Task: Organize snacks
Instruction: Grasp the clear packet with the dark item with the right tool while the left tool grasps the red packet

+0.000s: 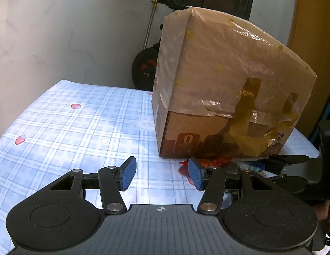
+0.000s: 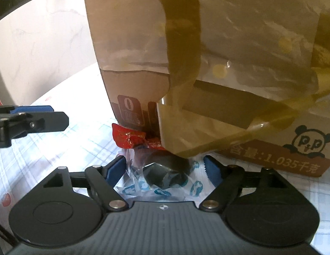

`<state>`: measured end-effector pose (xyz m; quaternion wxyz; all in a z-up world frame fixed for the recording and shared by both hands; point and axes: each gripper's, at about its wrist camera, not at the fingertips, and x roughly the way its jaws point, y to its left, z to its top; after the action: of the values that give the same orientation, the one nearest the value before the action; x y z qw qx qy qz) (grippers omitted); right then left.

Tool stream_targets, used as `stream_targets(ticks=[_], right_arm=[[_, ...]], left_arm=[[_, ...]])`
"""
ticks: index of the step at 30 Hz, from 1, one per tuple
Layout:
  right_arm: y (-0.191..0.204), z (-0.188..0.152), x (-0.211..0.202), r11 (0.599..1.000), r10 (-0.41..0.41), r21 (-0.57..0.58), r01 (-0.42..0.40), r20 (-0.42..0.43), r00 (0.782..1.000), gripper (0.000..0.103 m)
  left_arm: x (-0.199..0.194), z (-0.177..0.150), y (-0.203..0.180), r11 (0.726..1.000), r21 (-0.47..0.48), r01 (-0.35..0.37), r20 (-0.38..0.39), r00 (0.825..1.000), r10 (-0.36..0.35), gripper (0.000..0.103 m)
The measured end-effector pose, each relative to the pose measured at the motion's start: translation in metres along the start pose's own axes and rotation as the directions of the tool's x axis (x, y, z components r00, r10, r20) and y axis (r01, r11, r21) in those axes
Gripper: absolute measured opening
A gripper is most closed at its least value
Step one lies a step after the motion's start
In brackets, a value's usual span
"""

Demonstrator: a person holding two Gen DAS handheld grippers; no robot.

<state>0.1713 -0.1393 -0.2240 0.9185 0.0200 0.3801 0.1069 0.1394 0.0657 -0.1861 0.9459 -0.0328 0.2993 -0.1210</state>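
A taped cardboard box (image 1: 226, 89) stands on the blue checked tablecloth (image 1: 69, 127); it fills the right wrist view (image 2: 207, 53). A red snack packet (image 2: 131, 137) lies at the box's foot, also visible in the left wrist view (image 1: 209, 162). A clear wrapper with blue print holding a dark snack (image 2: 165, 178) lies between my right gripper's (image 2: 166, 169) open fingers, not pinched. My left gripper (image 1: 162, 174) is open and empty, just left of the red packet. It shows in the right wrist view (image 2: 35, 119) at the left.
A white wall panel (image 1: 58, 38) stands behind the table. A black wheel (image 1: 143, 68) sits behind the box. The tablecloth spreads to the left of the box. The right gripper's finger (image 1: 286, 159) reaches in at the box's lower right.
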Motion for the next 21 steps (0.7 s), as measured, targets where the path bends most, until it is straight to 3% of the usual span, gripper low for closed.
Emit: stream_targets(ticks=[1, 7, 14, 21], right_arm=[[0.001, -0.002, -0.003, 1.0, -0.002, -0.008, 0.002, -0.001, 1.0, 0.068], [-0.001, -0.016, -0.023, 0.999, 0.037, -0.017, -0.037, -0.005, 0.999, 0.057], [-0.024, -0.035, -0.059, 1.0, -0.017, 0.021, 0.017, 0.016, 1.0, 0.055], [-0.054, -0.051, -0.084, 0.989, -0.113, 0.104, 0.105, 0.071, 0.991, 0.055]], left_arm=[[0.0, 0.0, -0.001, 1.0, 0.0, 0.002, -0.004, 1.0, -0.002, 0.057], [0.004, 0.0, -0.006, 1.0, -0.004, 0.021, -0.032, 0.999, -0.022, 0.057], [0.02, 0.003, -0.022, 0.998, 0.03, 0.054, -0.064, 0.997, -0.052, 0.057], [0.051, 0.005, -0.044, 0.982, 0.176, 0.069, -0.084, 0.995, -0.054, 0.063]])
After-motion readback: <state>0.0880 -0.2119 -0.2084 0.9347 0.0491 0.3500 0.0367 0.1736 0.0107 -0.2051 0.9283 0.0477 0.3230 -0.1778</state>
